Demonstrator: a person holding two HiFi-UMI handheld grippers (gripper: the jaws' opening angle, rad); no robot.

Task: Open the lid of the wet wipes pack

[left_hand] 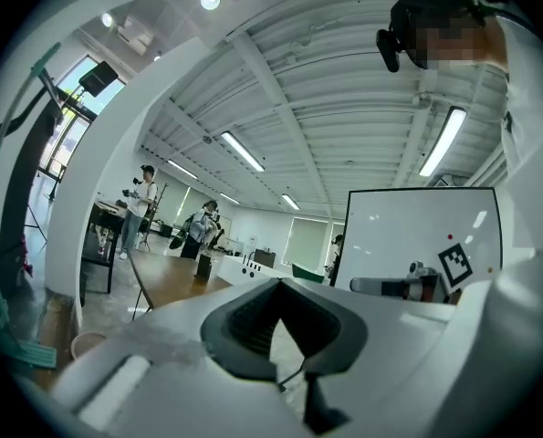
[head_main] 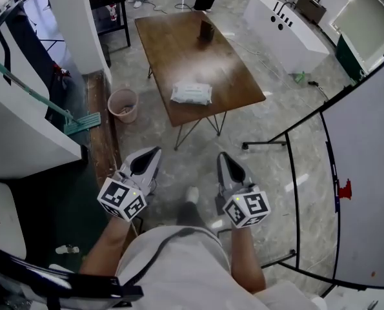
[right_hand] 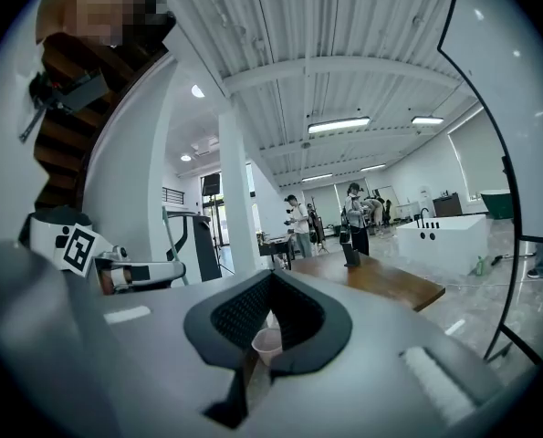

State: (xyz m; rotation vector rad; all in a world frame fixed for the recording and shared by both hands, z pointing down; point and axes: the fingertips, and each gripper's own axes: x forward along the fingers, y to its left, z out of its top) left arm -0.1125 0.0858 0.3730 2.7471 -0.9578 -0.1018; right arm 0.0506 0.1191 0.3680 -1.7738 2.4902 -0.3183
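Jaws on my left hand-held gripper [head_main: 155,152] and right hand-held gripper [head_main: 222,155] are pressed together with nothing between them, both in the lower middle of the head view over the grey floor [head_main: 185,163]. The white, soft plastic wet wipes pack [head_main: 192,93] lies on the brown wooden tabletop [head_main: 179,44] in the upper middle, well apart from both.

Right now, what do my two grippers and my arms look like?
Both the left gripper and the right gripper have pale grey tapering shells with black ribbed pads lining the jaws. Each carries a white cube printed with black square markers: the left cube and the right cube. You wear a light short-sleeved top; no sleeves reach the forearms.
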